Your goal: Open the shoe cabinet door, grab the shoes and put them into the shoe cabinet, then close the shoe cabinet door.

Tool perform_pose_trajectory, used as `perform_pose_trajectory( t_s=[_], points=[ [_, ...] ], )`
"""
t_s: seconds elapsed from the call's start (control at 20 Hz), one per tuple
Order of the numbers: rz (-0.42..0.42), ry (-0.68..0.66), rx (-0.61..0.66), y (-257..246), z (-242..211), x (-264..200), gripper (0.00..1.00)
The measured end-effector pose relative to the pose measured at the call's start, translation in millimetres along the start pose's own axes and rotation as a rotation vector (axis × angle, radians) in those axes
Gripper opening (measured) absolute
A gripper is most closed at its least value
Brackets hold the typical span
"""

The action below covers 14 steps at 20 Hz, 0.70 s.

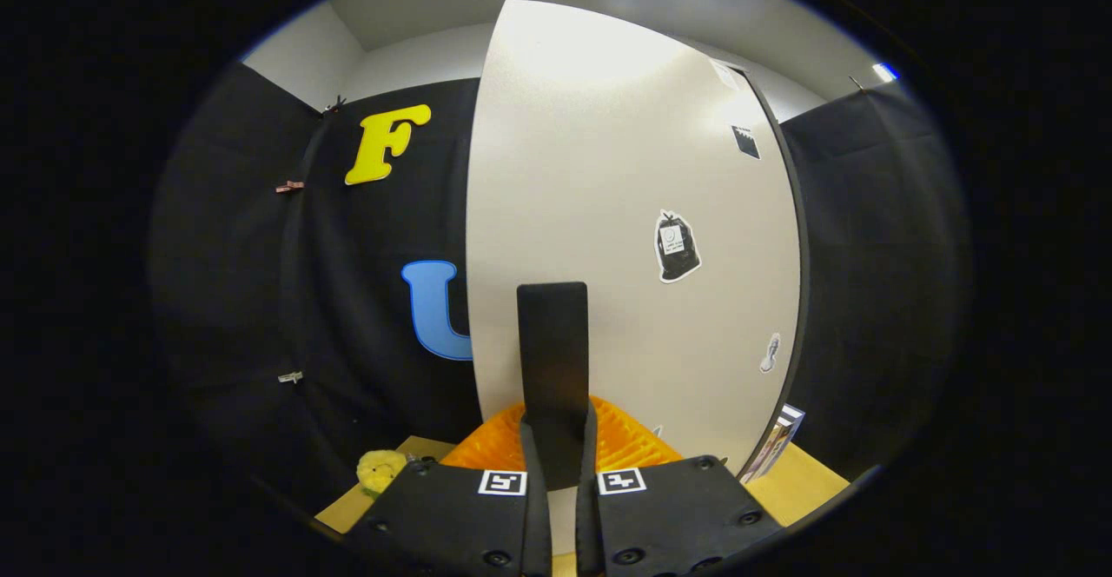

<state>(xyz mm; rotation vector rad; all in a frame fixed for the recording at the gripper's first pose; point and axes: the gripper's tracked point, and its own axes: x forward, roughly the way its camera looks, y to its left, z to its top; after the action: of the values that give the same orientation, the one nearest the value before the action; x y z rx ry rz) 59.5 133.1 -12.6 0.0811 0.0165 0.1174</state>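
I see gripper (553, 334) fingers pressed together, holding nothing | shoe cabinet door (625, 238) shut, just ahead | orange shoe (621, 442) at door's foot; opening, stowing, closing all left

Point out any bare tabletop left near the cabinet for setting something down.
Bare table lies right of the cabinet door, past the leaning booklet, and a strip near the yellow plush toy. Ahead of the closed gripper it is crowded: the orange basket sits against the door.
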Motion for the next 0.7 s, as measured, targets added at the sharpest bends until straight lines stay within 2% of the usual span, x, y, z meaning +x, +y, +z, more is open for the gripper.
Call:
perform_pose_trajectory(
  t_s=[0.2, 0.7],
  points=[
    [0.052, 0.029, -0.010, -16.3, 2.0, -29.4, 0.15],
    [0.076, 0.060, -0.004, -70.2, 4.2, -87.6, 0.14]
  ],
)
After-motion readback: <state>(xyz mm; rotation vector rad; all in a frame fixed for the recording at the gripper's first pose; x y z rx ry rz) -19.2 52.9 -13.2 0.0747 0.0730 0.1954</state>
